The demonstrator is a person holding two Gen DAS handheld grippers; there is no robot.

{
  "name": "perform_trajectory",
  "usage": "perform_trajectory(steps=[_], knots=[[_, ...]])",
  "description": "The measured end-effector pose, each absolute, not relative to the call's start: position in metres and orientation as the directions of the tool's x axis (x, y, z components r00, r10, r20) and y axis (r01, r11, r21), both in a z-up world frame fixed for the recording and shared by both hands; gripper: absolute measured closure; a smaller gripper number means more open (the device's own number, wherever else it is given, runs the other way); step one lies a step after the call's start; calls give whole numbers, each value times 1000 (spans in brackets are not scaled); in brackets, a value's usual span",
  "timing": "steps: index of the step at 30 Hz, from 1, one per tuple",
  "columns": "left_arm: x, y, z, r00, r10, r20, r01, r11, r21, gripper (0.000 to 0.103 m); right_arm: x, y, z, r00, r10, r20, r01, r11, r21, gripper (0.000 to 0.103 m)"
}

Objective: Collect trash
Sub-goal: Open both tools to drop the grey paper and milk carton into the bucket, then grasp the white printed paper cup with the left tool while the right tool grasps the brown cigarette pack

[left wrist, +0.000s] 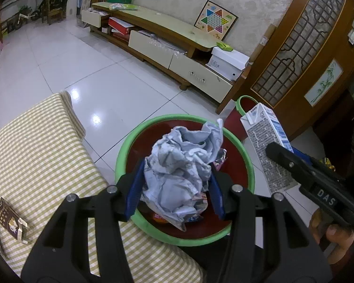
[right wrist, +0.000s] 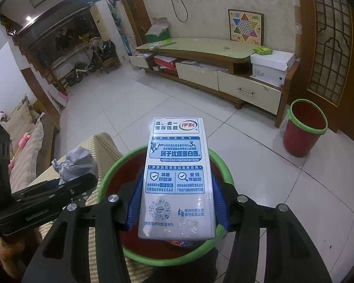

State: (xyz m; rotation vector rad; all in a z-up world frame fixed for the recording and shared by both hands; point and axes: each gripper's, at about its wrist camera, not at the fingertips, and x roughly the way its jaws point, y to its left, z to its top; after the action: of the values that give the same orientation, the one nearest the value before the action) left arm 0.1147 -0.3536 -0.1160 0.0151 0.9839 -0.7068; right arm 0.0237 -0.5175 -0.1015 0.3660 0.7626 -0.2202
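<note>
Both wrist views look steeply down, close above red bin (left wrist: 243,165) (right wrist: 111,176); shared background: TV cabinet (left wrist: 153,23) (right wrist: 200,49).

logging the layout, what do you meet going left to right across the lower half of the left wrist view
brown packet → checked cloth → crumpled paper held over the bin → milk carton → right gripper
</note>
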Motion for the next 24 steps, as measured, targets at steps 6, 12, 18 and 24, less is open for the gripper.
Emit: perform_trajectory(steps=[6,12,18,24], knots=[[121,-348,-118,371,-540,-756,535,789,-302,24,31,-521,-109,695,-73,-715,346,906,245,37],[118,-323,-113,398,-537,-744,515,802,-303,21,23,-511,-109,683,-72,-726,352,904,241,36],[108,-245,-112,481,-458,-748,427,867,-257,19,14,-477,-103,675,-32,-737,300,925,234,31],[107,-119,-127,569,-207,-796,196,974,-114,17,15,-421,-103,655,35,-754,198,956,216,28]])
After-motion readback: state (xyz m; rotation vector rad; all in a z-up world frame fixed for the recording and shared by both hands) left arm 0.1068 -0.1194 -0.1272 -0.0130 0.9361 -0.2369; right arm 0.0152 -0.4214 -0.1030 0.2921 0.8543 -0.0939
